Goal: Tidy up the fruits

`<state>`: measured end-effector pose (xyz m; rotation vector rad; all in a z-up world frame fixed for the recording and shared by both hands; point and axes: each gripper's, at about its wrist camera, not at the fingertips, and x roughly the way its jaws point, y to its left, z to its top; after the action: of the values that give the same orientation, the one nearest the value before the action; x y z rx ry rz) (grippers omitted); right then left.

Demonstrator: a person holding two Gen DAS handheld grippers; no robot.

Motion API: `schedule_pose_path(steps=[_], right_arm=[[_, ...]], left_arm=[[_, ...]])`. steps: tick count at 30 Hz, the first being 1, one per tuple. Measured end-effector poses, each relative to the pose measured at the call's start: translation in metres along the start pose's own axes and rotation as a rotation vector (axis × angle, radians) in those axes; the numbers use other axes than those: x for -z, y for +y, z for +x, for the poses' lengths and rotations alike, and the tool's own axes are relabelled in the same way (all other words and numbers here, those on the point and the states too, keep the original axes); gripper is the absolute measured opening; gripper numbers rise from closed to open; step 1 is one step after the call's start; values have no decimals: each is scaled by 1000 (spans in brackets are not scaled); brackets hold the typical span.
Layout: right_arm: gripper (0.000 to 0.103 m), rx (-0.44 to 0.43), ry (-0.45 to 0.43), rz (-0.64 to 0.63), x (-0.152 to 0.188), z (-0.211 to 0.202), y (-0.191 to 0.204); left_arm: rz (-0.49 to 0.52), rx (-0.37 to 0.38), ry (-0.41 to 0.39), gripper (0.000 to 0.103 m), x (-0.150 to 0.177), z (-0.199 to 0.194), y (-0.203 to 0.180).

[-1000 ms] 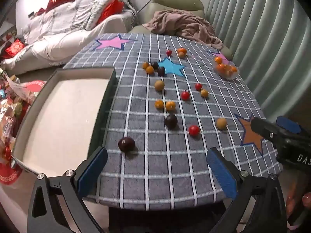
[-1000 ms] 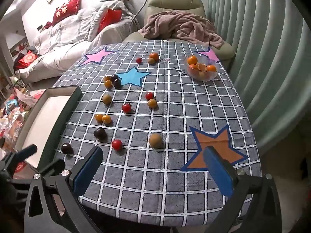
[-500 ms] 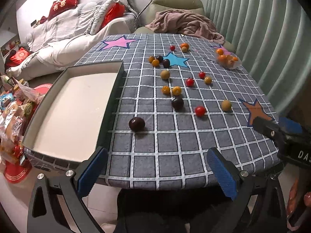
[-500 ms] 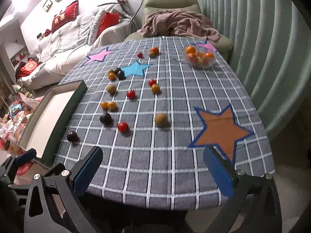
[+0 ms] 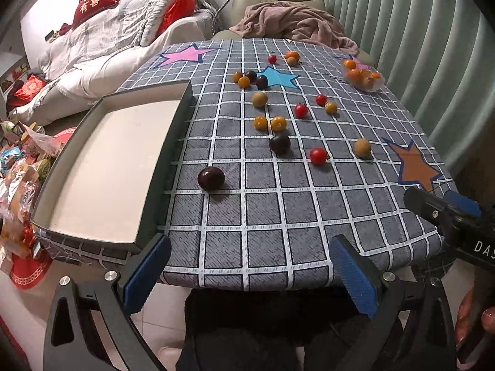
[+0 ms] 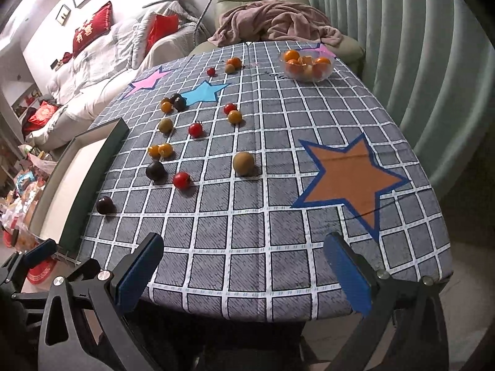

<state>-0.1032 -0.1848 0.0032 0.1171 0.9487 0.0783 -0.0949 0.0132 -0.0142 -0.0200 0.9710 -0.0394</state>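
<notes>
Dark purple, the nearest plum (image 5: 211, 178) lies on the checked tablecloth (image 5: 266, 216) just beside the tray (image 5: 102, 170), ahead and slightly left of the left gripper (image 5: 247, 270), which looks the closer of the two. Being round, it offers no long axis to line up with. Both the left and the right gripper (image 6: 244, 270) hover at the table's near edge with fingers spread wide, holding and touching nothing (other fruit is scattered farther back).
</notes>
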Motion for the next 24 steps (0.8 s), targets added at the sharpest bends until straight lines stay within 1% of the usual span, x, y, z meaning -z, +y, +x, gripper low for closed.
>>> schedule_pose_path(steps=[10, 15, 21, 24], right_arm=[[103, -10, 29, 20, -1, 13, -7], [103, -12, 30, 19, -3, 16, -9], [103, -15, 39, 17, -9, 23, -13], [103, -10, 50, 4, -14, 32, -14]], left_arm=[[-3, -27, 34, 103, -4, 14, 0], [2, -41, 29, 103, -9, 17, 1], [7, -69, 23, 103, -22, 24, 5], [17, -73, 31, 103, -34, 34, 6]])
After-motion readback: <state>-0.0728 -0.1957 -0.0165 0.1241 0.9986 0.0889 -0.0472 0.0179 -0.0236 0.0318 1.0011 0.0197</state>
